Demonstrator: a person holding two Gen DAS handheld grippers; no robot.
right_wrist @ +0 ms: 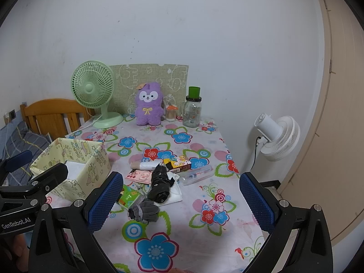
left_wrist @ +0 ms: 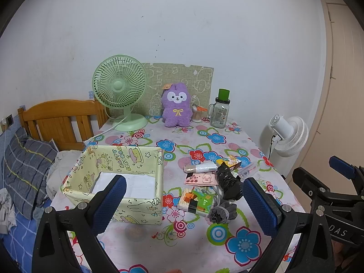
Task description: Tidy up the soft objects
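A table covered by a white cloth printed with bright flowers (right_wrist: 182, 227) stands against a pale wall, with a beige door (right_wrist: 336, 136) to the right and a wooden bed headboard (left_wrist: 61, 118) with a plaid grey pillow (left_wrist: 27, 166) to the left. At the far edge stand a mint-green desk fan (left_wrist: 120, 91), a purple plush bunny (left_wrist: 176, 108) and a glass mug jar with a green lid (left_wrist: 220, 111); a white floor fan (right_wrist: 276, 136) stands beside the table. A pale yellow cartoon-print open box (left_wrist: 118, 182) sits on the left of the cloth. Just right of it lies a loose cluster: a crumpled black plastic bag (right_wrist: 160, 185), a grey knit glove (right_wrist: 144, 210), a pink pouch (right_wrist: 140, 175) and a green tissue pack (right_wrist: 128, 196). The left gripper (left_wrist: 184, 204) and right gripper (right_wrist: 180, 201) both hover above the near edge, jaws spread wide and empty
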